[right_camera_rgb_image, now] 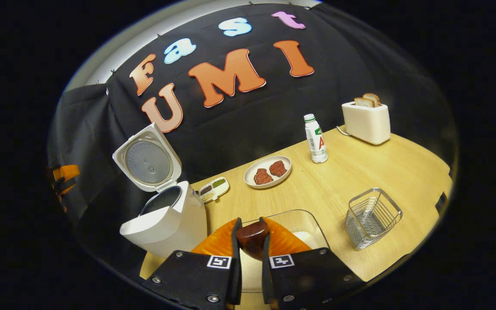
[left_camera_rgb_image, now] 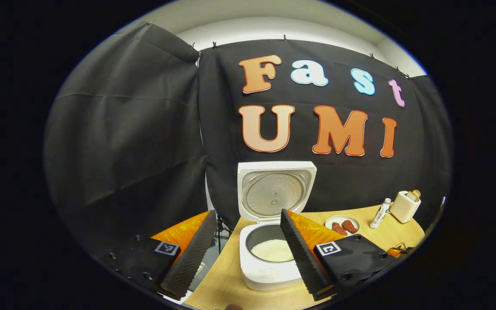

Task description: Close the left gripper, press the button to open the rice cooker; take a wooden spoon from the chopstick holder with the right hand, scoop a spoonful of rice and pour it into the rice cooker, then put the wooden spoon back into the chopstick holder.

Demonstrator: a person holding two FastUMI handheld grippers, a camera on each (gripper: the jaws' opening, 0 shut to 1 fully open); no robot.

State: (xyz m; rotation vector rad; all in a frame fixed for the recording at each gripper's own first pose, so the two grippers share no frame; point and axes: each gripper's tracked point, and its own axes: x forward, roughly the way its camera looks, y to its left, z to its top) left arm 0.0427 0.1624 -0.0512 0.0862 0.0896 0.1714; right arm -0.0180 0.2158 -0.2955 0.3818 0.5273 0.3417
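Observation:
The white rice cooker stands open on the wooden table, lid upright, with white rice in its pot. My left gripper is open just in front of it, one finger on each side of the pot, holding nothing. In the right gripper view the cooker is at the left. My right gripper is shut on the dark wooden spoon, whose scoop end is hidden. It hovers over a clear glass bowl of rice. The wire chopstick holder stands to the right.
A plate with two pieces of meat, a small sauce dish, a white bottle and a toaster with bread sit farther back on the table. The left gripper's orange part shows beyond the cooker.

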